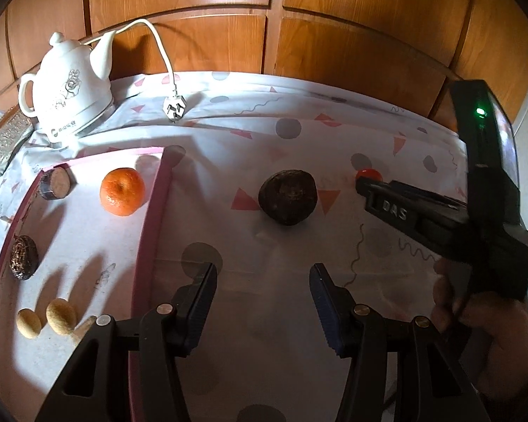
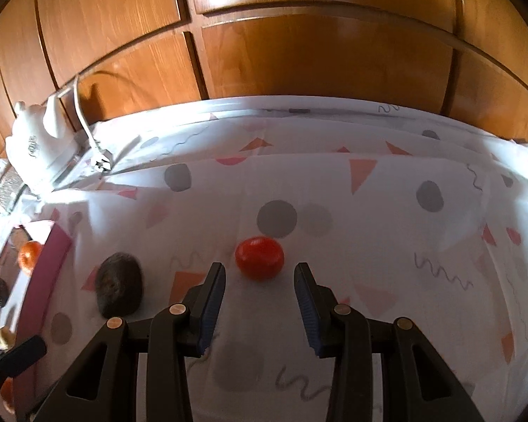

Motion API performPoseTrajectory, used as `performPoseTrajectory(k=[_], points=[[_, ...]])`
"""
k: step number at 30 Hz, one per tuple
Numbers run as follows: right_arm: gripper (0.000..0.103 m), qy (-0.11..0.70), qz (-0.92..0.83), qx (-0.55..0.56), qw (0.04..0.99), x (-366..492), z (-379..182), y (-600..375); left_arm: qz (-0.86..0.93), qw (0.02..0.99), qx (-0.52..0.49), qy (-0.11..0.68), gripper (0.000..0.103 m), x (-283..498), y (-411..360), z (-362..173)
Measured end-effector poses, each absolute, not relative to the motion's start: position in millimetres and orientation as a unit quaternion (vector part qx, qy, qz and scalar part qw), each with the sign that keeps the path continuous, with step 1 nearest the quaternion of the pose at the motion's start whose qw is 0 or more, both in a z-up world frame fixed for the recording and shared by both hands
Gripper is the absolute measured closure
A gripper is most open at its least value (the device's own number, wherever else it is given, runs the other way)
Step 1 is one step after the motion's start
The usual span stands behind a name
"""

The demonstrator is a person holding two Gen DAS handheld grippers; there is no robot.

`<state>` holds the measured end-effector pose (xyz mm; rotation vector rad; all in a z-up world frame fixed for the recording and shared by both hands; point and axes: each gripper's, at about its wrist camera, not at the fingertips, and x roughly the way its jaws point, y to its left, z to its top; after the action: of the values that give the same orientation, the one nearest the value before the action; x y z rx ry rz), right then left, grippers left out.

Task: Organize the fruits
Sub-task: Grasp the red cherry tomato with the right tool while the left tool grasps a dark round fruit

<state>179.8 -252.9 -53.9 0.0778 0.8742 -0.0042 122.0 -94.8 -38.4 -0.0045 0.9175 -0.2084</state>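
A pink-rimmed tray (image 1: 148, 218) at the left holds an orange (image 1: 122, 191), a cut purple piece (image 1: 55, 183), a dark patterned fruit (image 1: 24, 256) and small tan pieces (image 1: 61, 315). A dark round fruit (image 1: 287, 197) lies on the patterned cloth right of the tray, ahead of my open, empty left gripper (image 1: 263, 274). A red tomato (image 2: 259, 256) lies just ahead of my open, empty right gripper (image 2: 260, 272). The dark fruit (image 2: 119, 287) is to its left. The right gripper (image 1: 366, 184) shows in the left wrist view, its tip by the tomato (image 1: 369, 174).
A white teapot-style kettle (image 1: 67, 88) with its cord and plug (image 1: 174, 107) stands at the back left, beside a silvery packet (image 1: 3, 140). Wooden cabinet doors (image 2: 299, 52) rise behind the table. The tray (image 2: 47, 263) sits at the far left in the right wrist view.
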Motion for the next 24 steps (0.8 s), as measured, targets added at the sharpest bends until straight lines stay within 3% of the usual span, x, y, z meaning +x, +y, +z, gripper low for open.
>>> performPoseTrajectory(k=[4, 6, 19, 24], points=[[0.062, 0.434, 0.007, 0.036, 0.9, 191, -61, -252, -0.099, 0.89, -0.005, 0.446, 0.047, 125, -95, -42], [0.073, 0.433, 0.01, 0.034, 0.901, 193, -61, -252, -0.098, 0.888, -0.006, 0.449, 0.047, 127, -95, -44], [0.073, 0.446, -0.018, 0.04, 0.894, 167, -58, -269, -0.096, 0.887, -0.014, 0.452, 0.046, 133, -99, -43], [0.073, 0.444, -0.04, 0.023, 0.895, 146, -58, -279, -0.094, 0.884, -0.014, 0.458, 0.038, 140, -106, -42]])
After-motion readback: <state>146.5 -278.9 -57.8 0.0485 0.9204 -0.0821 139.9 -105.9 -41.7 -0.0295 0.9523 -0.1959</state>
